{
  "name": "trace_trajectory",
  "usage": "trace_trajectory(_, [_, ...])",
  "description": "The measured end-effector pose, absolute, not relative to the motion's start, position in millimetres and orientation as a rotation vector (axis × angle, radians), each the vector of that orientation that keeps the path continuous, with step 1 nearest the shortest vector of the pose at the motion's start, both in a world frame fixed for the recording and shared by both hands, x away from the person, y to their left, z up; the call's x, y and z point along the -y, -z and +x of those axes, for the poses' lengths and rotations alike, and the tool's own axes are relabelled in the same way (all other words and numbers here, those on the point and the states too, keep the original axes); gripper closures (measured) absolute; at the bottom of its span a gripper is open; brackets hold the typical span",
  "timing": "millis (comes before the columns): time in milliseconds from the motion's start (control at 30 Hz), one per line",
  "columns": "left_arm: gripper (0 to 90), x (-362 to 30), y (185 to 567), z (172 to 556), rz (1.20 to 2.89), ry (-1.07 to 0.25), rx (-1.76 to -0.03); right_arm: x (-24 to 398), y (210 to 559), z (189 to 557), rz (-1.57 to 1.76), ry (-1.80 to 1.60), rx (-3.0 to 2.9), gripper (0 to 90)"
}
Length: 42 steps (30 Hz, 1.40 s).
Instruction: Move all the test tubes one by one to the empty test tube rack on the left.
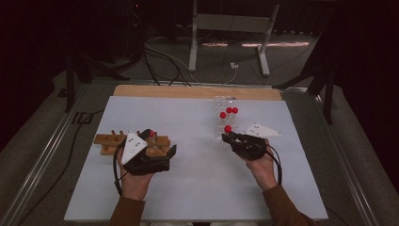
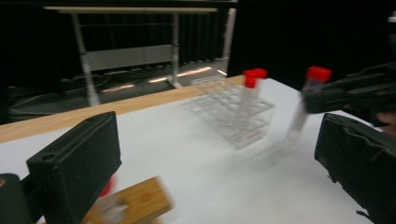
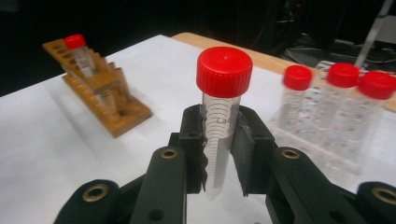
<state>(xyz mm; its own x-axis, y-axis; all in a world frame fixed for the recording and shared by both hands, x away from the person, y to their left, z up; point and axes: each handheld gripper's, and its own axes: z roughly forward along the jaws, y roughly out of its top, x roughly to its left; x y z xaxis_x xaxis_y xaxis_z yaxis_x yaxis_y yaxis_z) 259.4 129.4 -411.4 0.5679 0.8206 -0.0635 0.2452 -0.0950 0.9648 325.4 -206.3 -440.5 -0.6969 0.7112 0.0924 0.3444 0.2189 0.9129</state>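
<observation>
R gripper (image 3: 219,154) clamps a red-capped tube (image 3: 222,116); L gripper (image 2: 210,154) open, empty. One tube in wooden rack (image 3: 100,86), three left in clear rack (image 3: 327,135).

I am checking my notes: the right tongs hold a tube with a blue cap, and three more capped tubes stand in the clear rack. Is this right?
Not quite. The cap is red, not blue: the right gripper view shows the right tongs shut on a tube with a red cap. The rest holds: three more capped tubes stand in the clear rack.

Red-capped clear tube (image 3: 219,126), upright, clamped.
</observation>
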Motion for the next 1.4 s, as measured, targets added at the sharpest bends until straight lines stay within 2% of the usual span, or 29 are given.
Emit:
trace_trajectory(433, [1.3, -66.8, 409.1, 277.3, 1.729, -0.494, -0.8, 195.0, 444.9, 310.3, 0.945, -1.477, -2.226, 74.7])
trace_trajectory(533, [4.7, -56.9, 411.5, 283.8, 1.747, -0.445, -0.799, 193.0, 444.9, 308.3, 0.934, -1.482, -2.235, 74.7])
trace_trajectory(600, [8.8, -50.9, 413.5, 286.5, 1.761, -0.438, -0.799, 191.1, 445.0, 307.2, 0.922, -1.485, -2.245, 74.7])
trace_trajectory(700, [23.2, -44.3, 415.8, 289.8, 1.761, -0.414, -0.78, 187.0, 445.3, 305.3, 0.904, -1.486, -2.258, 74.7])
trace_trajectory(733, [33.4, -42.9, 416.2, 290.6, 1.76, -0.405, -0.773, 184.8, 445.2, 304.1, 0.895, -1.487, -2.268, 74.7])
trace_trajectory(767, [33.4, -41.0, 416.7, 291.4, 1.758, -0.392, -0.762, 184.8, 445.2, 304.1, 0.895, -1.487, -2.268, 74.7])
trace_trajectory(833, [45.9, -35.8, 418.0, 293.2, 1.772, -0.369, -0.743, 180.8, 445.0, 302.2, 0.876, -1.489, -2.282, 74.7])
trace_trajectory(867, [49.1, -33.8, 418.4, 293.5, 1.78, -0.369, -0.737, 180.0, 444.9, 301.8, 0.872, -1.489, -2.285, 74.7])
trace_trajectory(967, [53.3, -27.4, 420.3, 294.9, 1.803, -0.356, -0.722, 178.1, 444.5, 300.7, 0.861, -1.493, -2.291, 74.7])
trace_trajectory(1167, [68.7, -24.4, 422.5, 296.7, 1.811, -0.34, -0.725, 175.2, 445.9, 299.8, 0.847, -1.487, -2.309, 74.7])
trace_trajectory(1400, [71.2, -25.6, 421.8, 296.0, 1.815, -0.353, -0.72, 175.4, 445.4, 299.8, 0.841, -1.496, -2.31, 74.1])
